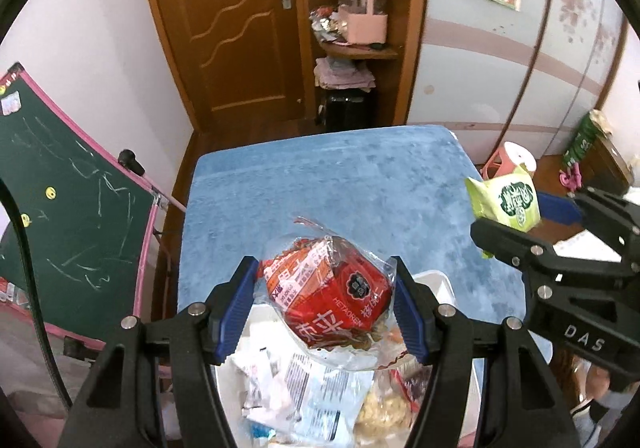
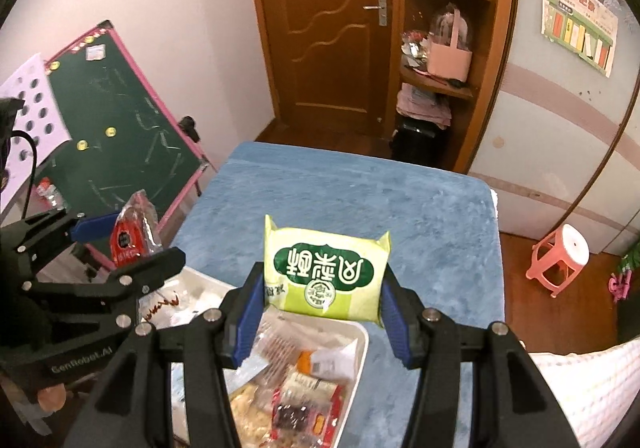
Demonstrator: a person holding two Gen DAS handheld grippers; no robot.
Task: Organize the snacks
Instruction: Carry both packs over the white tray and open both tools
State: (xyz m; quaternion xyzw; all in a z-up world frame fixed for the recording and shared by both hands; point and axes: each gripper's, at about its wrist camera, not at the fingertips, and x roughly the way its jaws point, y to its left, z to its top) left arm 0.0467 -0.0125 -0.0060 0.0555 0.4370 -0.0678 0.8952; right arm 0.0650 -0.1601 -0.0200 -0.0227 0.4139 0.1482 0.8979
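While I hold both tools up over the blue table top (image 1: 328, 175), it fills the middle of each frame, with the brown door (image 1: 240, 27) at upper centre behind it and the green chalkboard (image 1: 68, 207) on the left. At lower centre, the white tray (image 2: 360, 340) sits on the near part of the table, heaped with mixed snack packets (image 2: 296, 384). My left gripper (image 1: 325, 304), at lower centre of its own view, is clamped on the red snack bag (image 1: 328, 300); both blue pads press into its clear wrapper, and the bag hangs above the tray. My right gripper (image 2: 323, 306), at lower centre of its view, is closed on the green snack pack (image 2: 326, 276), which stands upright between the pads over the tray's far rim. I see 1 pink stool (image 2: 560, 260) on the floor at the right edge.
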